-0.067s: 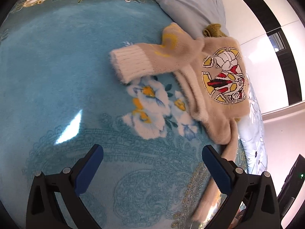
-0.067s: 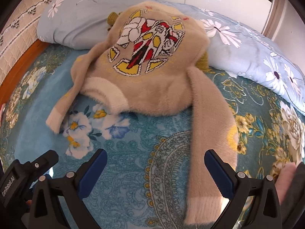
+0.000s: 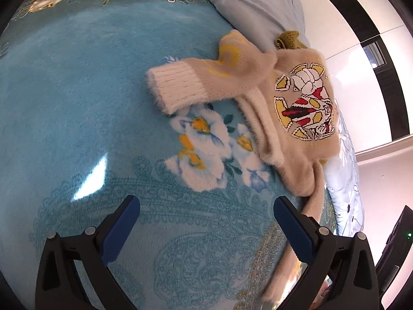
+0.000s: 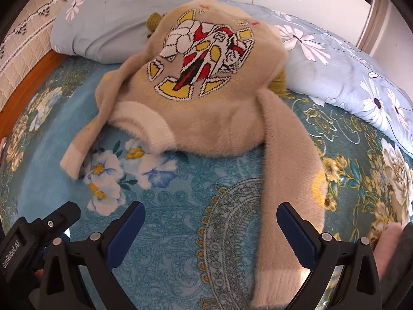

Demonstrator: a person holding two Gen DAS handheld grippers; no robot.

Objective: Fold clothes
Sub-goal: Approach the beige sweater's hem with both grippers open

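A fuzzy beige sweater (image 4: 206,108) with a red, yellow and white knitted figure lies rumpled on a teal floral blanket (image 4: 180,222), its body resting partly on the pillows. One sleeve (image 4: 291,186) runs toward me, passing by my right gripper's right finger. The other sleeve with a white cuff (image 3: 178,87) lies to the left. The sweater also shows in the left wrist view (image 3: 296,118). My left gripper (image 3: 206,227) is open and empty above the blanket. My right gripper (image 4: 210,232) is open and empty.
Light blue floral pillows (image 4: 348,72) lie along the far side of the bed. An olive knit item (image 3: 289,38) peeks from under the sweater. A wooden bed edge (image 4: 28,77) is at the left. The left gripper's body (image 4: 33,237) sits at the lower left.
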